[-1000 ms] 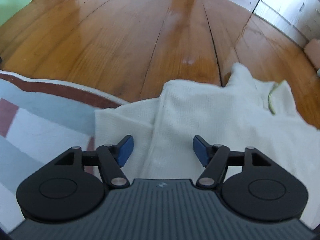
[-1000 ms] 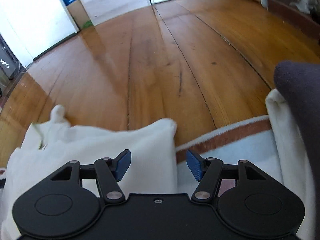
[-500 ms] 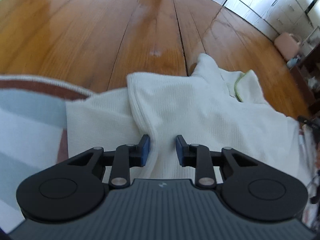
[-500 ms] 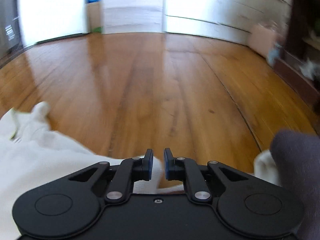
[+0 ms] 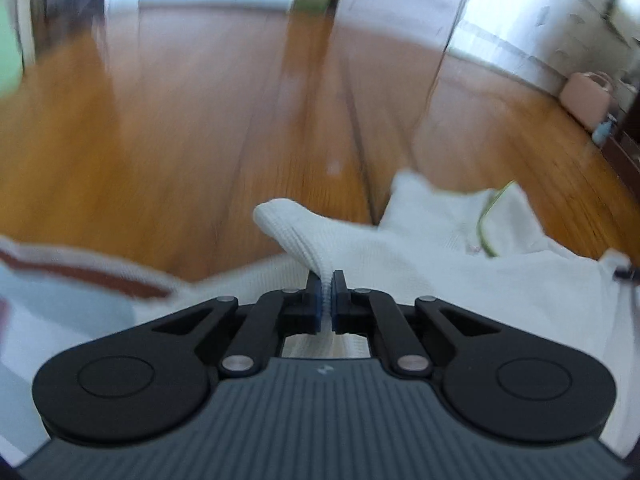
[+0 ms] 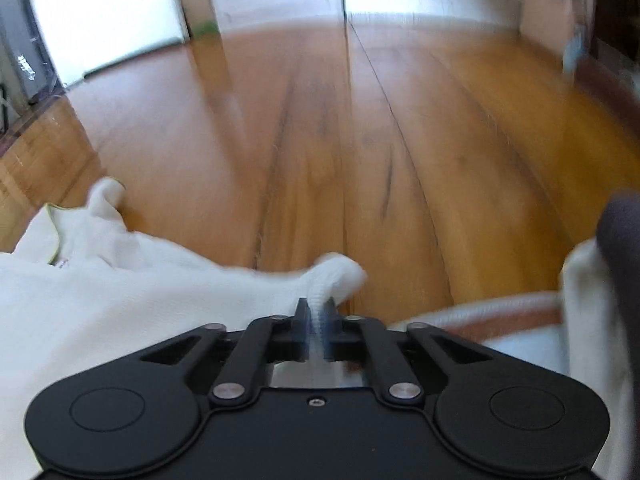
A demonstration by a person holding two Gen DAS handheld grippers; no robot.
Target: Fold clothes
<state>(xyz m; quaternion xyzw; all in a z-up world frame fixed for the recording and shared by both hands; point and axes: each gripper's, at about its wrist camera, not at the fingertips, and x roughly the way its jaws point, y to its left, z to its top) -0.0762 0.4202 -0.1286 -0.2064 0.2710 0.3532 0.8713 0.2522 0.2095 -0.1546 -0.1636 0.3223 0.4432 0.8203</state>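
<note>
A white waffle-knit garment (image 5: 440, 276) with a yellow-green neck trim lies partly on a striped cloth (image 5: 60, 296) and partly on the wooden floor. In the left wrist view my left gripper (image 5: 327, 280) is closing tight on a pinched fold of the garment, and the fold's corner sticks out beyond the fingertips. In the right wrist view my right gripper (image 6: 319, 308) is likewise closing on another corner of the white garment (image 6: 120, 300), whose bunched tip pokes out to the right of the pads. Both views are blurred by motion.
Wooden floor (image 5: 200, 140) stretches ahead in both views. The striped cloth (image 6: 500, 320) with a brown border lies under the garment. A dark grey cloth (image 6: 620, 248) hangs at the right edge. A pink case (image 5: 586, 98) stands by white cabinets at the far right.
Both grippers went from wide open to shut, each pinching a fold of the white garment. The left one has lifted and tilted up, raising its corner off the striped cloth.
</note>
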